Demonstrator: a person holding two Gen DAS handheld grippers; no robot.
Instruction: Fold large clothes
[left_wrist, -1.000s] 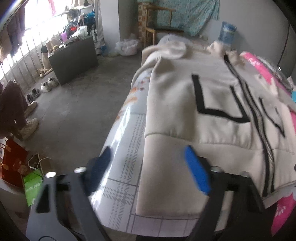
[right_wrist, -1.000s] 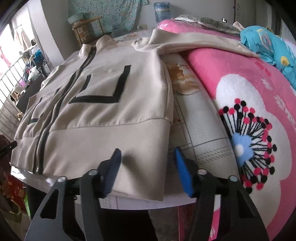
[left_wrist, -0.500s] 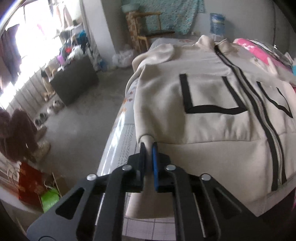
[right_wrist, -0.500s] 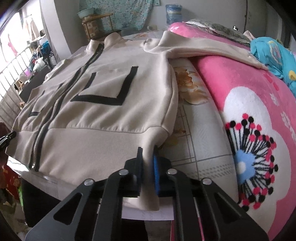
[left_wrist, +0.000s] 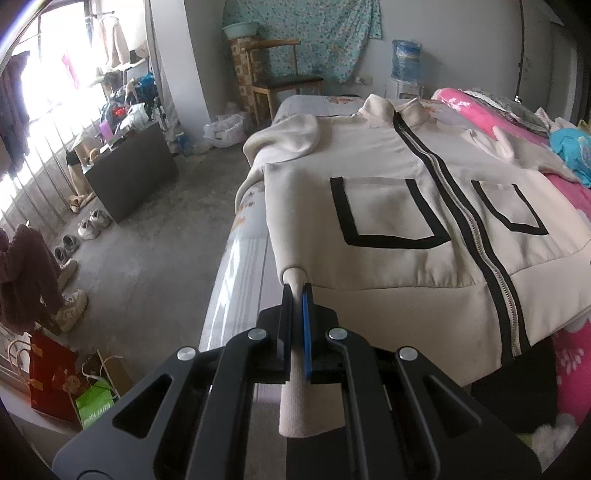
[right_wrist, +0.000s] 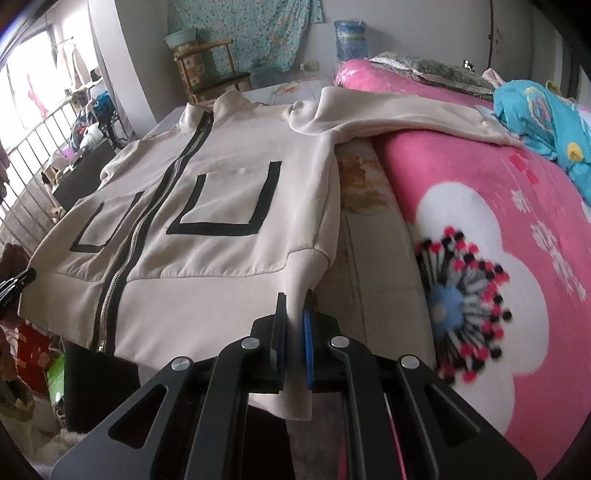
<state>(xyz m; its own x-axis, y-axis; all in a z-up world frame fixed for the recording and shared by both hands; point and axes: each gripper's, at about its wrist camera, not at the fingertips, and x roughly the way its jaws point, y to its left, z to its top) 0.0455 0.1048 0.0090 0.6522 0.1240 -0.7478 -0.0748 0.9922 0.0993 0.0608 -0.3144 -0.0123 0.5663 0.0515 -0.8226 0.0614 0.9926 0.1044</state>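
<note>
At the far left of the left wrist view the room falls away to bare floor, a row of shoes (left_wrist: 79, 236) and a dark cabinet (left_wrist: 129, 177); nothing there has shifted. Moving right, the bed (left_wrist: 240, 266) carries the cream jacket (left_wrist: 388, 206), spread front-up with its zip closed and its collar toward the upper middle of the frame. At the bottom centre, the left gripper (left_wrist: 297, 291), which stood spread over the hem a second ago, is now pressed together on the jacket's lower left corner, and a roll of ribbed hem hangs down between its jaws. The corner sits higher off the sheet than before.

In the right wrist view the same jacket fills the left and middle of the frame, one sleeve (right_wrist: 399, 114) trailing toward the upper right over the pink blanket (right_wrist: 498, 240). At the bottom centre the right gripper (right_wrist: 295, 299) has likewise gone from spread to pinching the opposite hem corner, fabric bunched between the jaws.

With both bottom corners held and raised, I'd judge the hem ready to be carried up toward the collar for the first fold.
</note>
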